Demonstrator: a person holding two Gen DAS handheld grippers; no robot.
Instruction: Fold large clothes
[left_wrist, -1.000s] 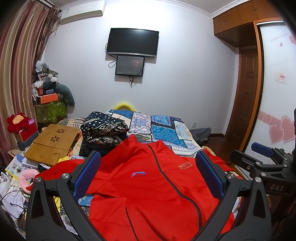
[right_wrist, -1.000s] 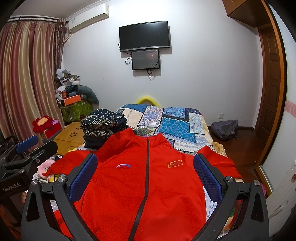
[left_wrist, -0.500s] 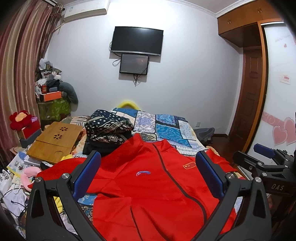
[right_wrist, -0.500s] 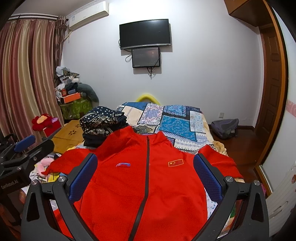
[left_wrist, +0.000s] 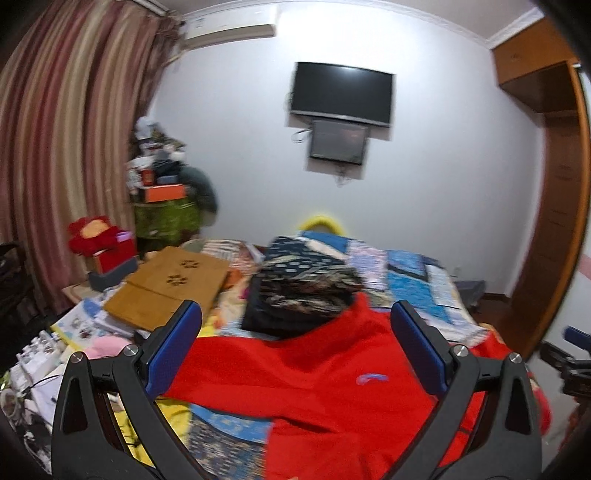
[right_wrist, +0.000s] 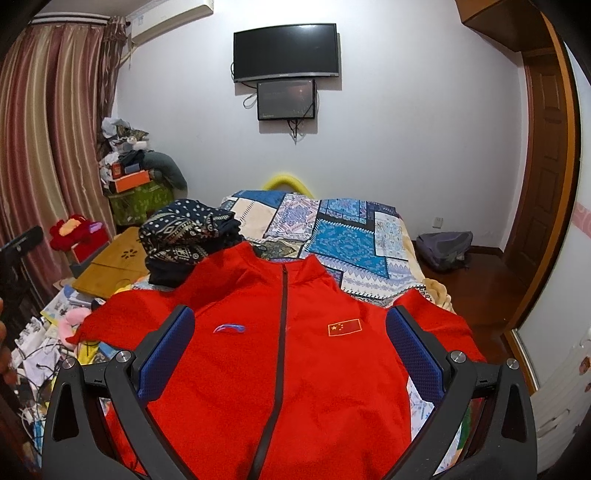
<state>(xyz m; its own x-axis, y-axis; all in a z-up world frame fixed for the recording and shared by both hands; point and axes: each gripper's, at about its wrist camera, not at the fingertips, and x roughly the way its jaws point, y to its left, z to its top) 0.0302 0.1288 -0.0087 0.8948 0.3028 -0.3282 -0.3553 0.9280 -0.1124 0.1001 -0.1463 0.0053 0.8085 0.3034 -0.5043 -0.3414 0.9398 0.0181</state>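
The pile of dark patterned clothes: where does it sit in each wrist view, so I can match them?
Left wrist: pile of dark patterned clothes at centre, just beyond the red jacket collar.
Right wrist: pile left of centre, at the jacket's left shoulder.
Shared landmark: wall TV.

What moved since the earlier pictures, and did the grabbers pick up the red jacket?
The left gripper swung left: its view now faces the jacket's left sleeve and the bedside clutter, and is blurred. The right gripper barely moved. Neither grabbed anything; both are open. The red jacket still lies flat, zipped, on the bed.
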